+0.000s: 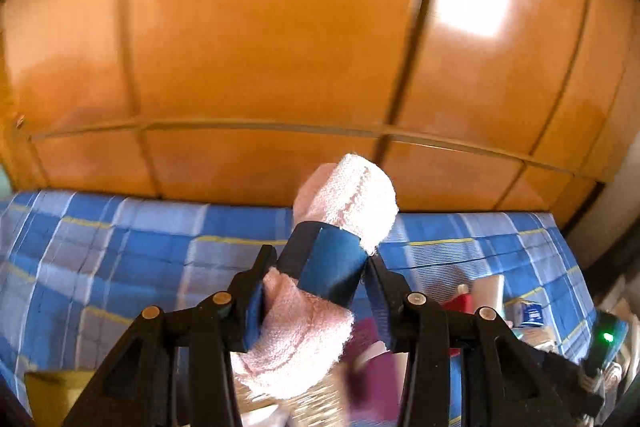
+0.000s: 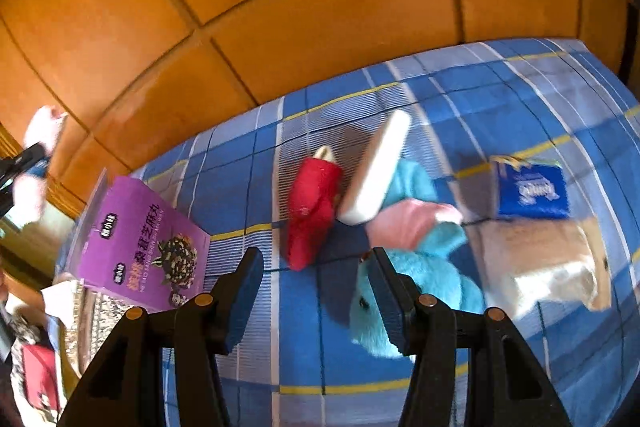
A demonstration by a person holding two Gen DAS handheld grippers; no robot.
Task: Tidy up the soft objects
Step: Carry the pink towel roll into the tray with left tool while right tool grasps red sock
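The left gripper (image 1: 316,291) is clenched on a rolled pink towel (image 1: 344,203), lifted above the bed (image 1: 120,247). The right gripper (image 2: 314,291) hangs released over a blue plush toy (image 2: 424,267) lying there.

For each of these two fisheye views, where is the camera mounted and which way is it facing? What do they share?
Left wrist: sits behind the left gripper, facing over the plaid bed at the wooden wardrobe; its black fingers clamp a pink rolled towel.
Right wrist: sits behind the right gripper, angled down at the bed's purple box, red toy and blue plush; jaws open, empty.
Shared: bed, wardrobe, and the towel, seen at the right view's left edge.
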